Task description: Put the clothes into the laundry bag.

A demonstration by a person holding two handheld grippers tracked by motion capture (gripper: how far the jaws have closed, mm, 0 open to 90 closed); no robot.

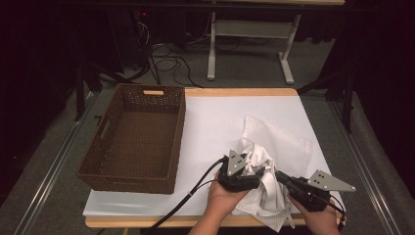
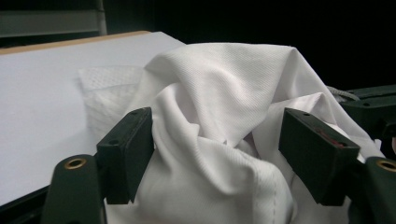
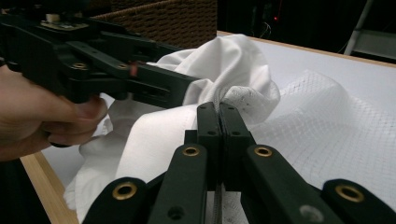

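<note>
Left gripper view: left gripper [image 2: 217, 154] jaws apart around white cloth [image 2: 224, 93]; right gripper [image 3: 218, 119] jaws closed, seemingly pinching cloth.

Each black hand-held gripper [image 1: 256, 172] carries a grey three-cornered plate [image 1: 236, 162], brass-ringed screw holes and a trailing black cable [image 1: 188, 197].

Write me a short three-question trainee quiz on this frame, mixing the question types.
1. True or false: the right claw is shut on the white cloth.
2. Which way do the left claw's jaws stand? A) pressed flat together B) apart, with cloth bunched between them C) clamped on the basket rim
3. Fill in: the brown woven basket sits to the ___ of the cloth in the high view.

Key: 1 true; 2 B; 3 left.
</note>
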